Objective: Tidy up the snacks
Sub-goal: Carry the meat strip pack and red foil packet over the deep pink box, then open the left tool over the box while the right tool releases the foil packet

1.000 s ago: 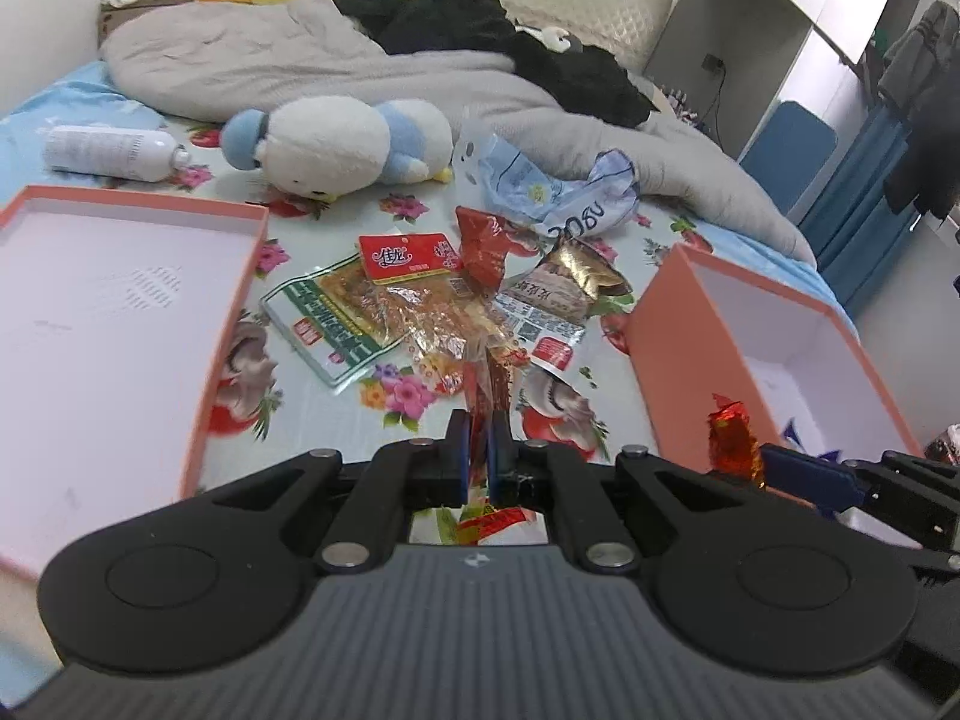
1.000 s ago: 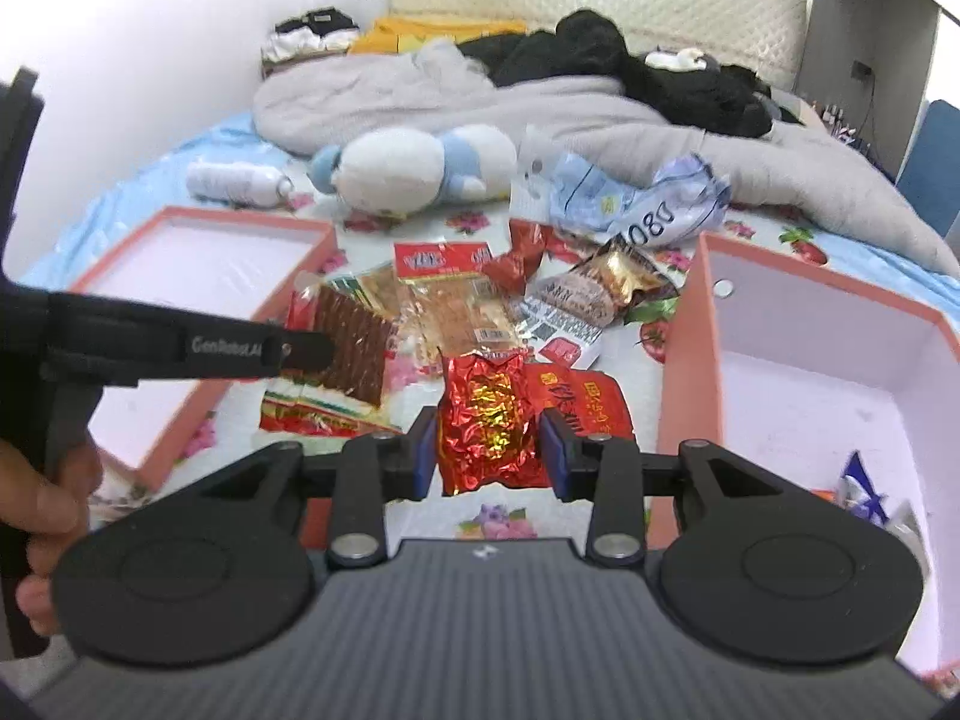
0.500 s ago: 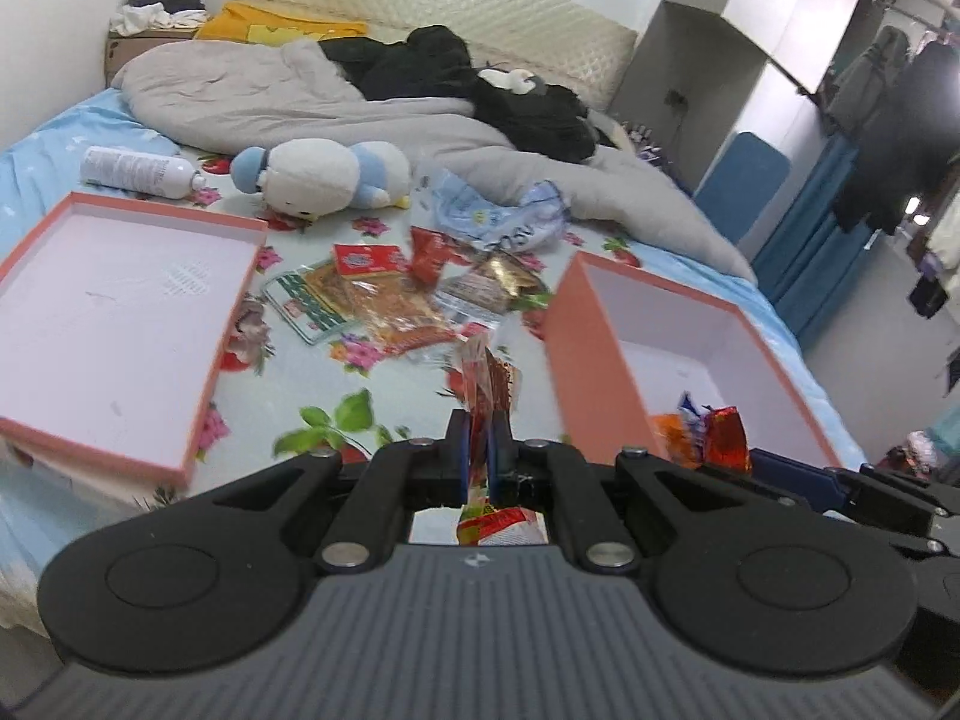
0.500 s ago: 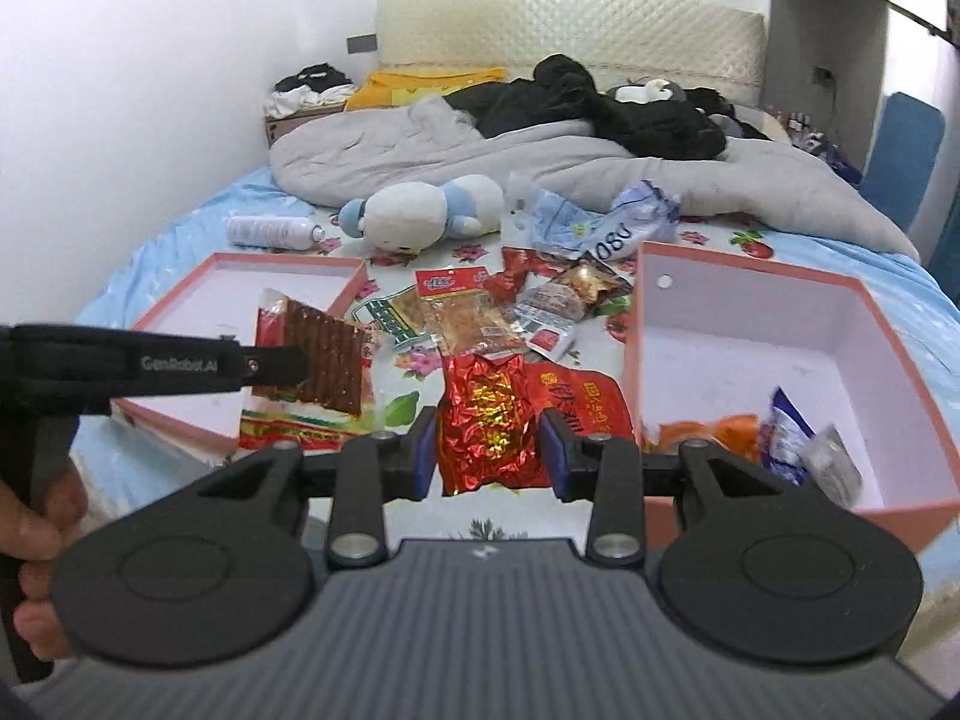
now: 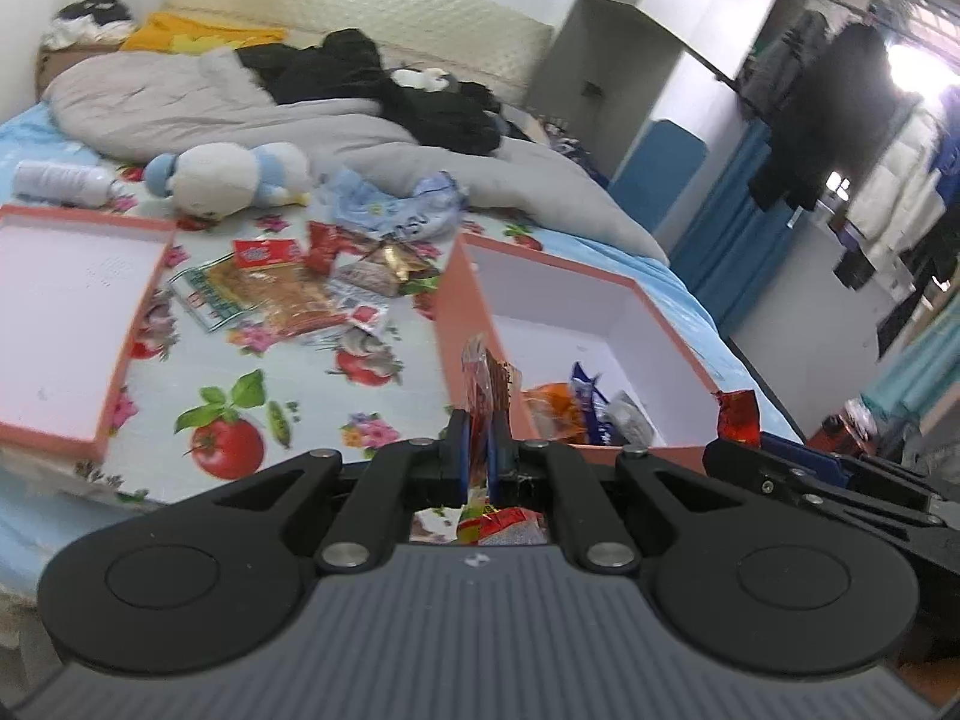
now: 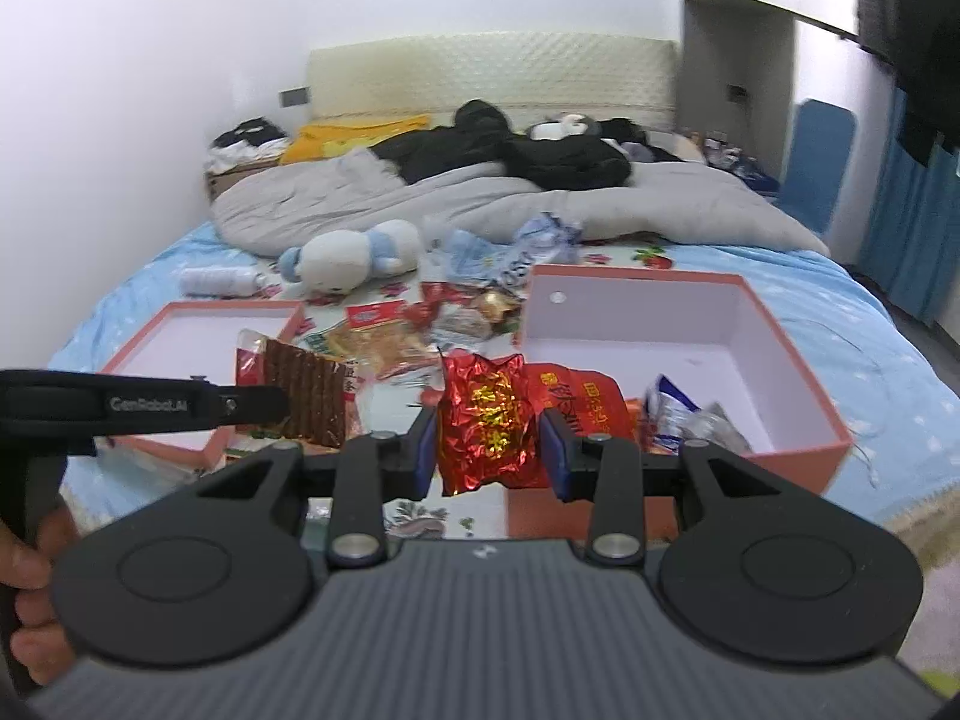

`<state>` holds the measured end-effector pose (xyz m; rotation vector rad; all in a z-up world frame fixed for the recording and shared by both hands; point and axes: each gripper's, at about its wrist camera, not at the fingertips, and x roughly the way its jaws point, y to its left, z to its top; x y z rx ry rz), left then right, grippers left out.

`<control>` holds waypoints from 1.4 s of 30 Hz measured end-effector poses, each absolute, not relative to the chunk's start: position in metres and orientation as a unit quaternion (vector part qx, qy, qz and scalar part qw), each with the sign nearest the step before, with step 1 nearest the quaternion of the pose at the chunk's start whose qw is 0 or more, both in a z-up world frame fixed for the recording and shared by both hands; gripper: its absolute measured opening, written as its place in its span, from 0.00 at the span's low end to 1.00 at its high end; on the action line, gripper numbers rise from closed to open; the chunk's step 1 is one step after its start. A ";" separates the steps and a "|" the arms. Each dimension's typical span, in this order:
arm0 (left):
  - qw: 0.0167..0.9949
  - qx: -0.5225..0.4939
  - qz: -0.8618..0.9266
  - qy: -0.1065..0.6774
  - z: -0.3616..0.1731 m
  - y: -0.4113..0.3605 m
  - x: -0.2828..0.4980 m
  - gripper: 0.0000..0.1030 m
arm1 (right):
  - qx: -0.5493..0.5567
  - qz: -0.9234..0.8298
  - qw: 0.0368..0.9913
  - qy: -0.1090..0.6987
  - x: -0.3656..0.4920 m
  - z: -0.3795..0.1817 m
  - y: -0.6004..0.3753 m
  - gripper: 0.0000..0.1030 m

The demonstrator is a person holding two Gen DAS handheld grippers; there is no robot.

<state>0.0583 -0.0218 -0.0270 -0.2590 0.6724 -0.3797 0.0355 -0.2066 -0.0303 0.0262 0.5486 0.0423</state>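
My left gripper (image 5: 478, 441) is shut on a flat brown snack packet (image 5: 487, 381), held edge-on in front of the deep orange box (image 5: 636, 294); in the right wrist view the packet (image 6: 306, 399) hangs at the left. My right gripper (image 6: 489, 450) is shut on a red foil snack bag (image 6: 487, 420), level with the box's (image 6: 798, 360) near left corner. The box holds an orange packet (image 5: 555, 411) and a blue-and-silver packet (image 6: 690, 414). More snacks (image 5: 288, 294) lie on the bedsheet between the box and its lid.
The shallow orange lid (image 5: 66, 300) lies open at the left. A plush toy (image 5: 228, 180), a white bottle (image 5: 57, 180), a crumpled blue bag (image 5: 396, 210) and a grey duvet (image 5: 240, 114) lie further back. The bed's near edge runs below both grippers.
Both grippers have pulled back and up from the snack pile, each holding its packet. The view has swung right, and the deep box now sits ahead.
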 end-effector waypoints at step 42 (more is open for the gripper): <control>0.852 -0.059 -0.256 0.453 -0.099 -0.209 0.322 0.07 | 0.052 -0.028 0.934 0.353 0.219 -0.104 -0.348 0.39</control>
